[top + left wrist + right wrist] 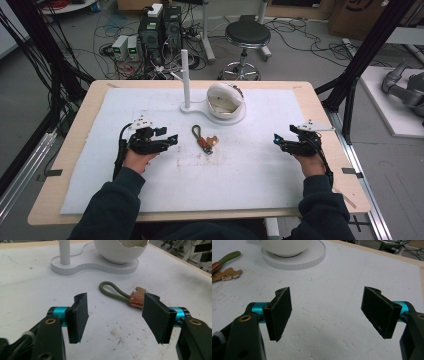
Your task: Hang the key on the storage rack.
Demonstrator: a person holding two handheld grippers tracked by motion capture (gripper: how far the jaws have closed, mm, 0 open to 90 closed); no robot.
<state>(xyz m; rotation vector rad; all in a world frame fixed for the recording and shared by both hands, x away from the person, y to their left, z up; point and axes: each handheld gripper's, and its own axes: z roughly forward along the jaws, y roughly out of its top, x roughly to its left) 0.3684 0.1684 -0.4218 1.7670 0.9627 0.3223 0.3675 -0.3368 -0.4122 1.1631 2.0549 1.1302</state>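
Observation:
A keychain (pixel 203 139) with an olive cord loop, an orange-brown strap and a gold charm lies near the middle of the white mat. In the left gripper view the keychain (pixel 125 295) sits just beyond the right jaw, its strap partly hidden behind it. My left gripper (pixel 172 138) hovers left of the keychain, jaws apart with nothing between them (pixel 115 317). My right gripper (pixel 276 140) stands open over bare mat at the right (pixel 327 312). In the right gripper view the keychain (pixel 224 266) shows at the far left.
A white stand (pixel 200 107) with an upright post (pixel 185 75) and a white bowl-shaped shell (pixel 225 99) sits at the back centre of the mat (pixel 250 175). The wooden table edge (pixel 320 115) borders the mat. A stool (pixel 247 35) and cables lie beyond.

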